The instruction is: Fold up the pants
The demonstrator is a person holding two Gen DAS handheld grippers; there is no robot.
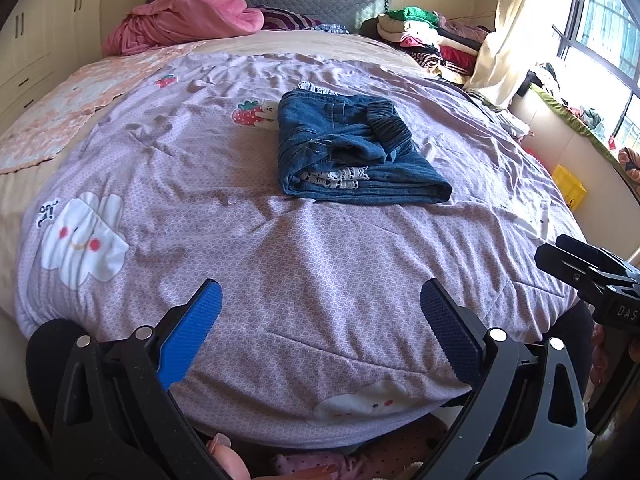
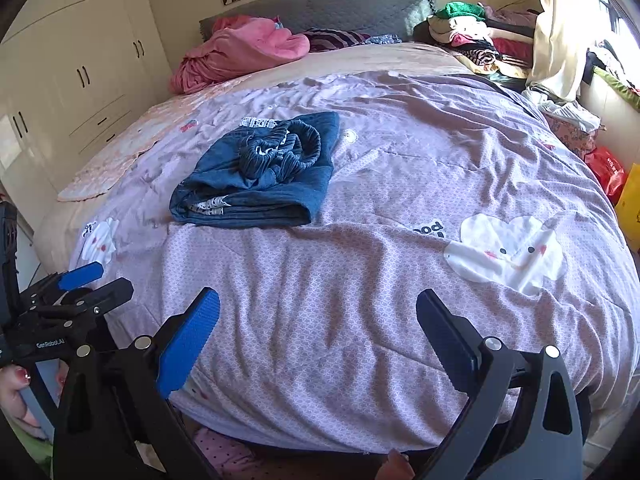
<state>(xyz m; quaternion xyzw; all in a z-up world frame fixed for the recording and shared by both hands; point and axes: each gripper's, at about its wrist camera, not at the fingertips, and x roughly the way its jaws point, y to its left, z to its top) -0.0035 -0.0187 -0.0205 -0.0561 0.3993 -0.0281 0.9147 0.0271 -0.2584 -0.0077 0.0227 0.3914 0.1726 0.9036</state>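
Note:
A pair of blue denim pants [image 1: 352, 152] lies folded into a compact bundle on the purple quilt, its elastic waistband on top and white patterned lining showing at the folded edge. In the right wrist view the pants [image 2: 260, 176] lie far left of centre. My left gripper [image 1: 320, 320] is open and empty, held near the bed's front edge, well short of the pants. My right gripper [image 2: 318, 328] is open and empty too, also back near the front edge. Each gripper shows in the other's view: the right one [image 1: 588, 272], the left one [image 2: 76, 292].
The purple quilt [image 1: 280, 260] with white bunny patches covers the bed. A pink blanket [image 1: 180, 20] lies at the headboard. A clothes pile [image 1: 432, 40] sits at the far right. White wardrobes [image 2: 80, 72] stand left. A window and curtain [image 1: 520, 40] are right.

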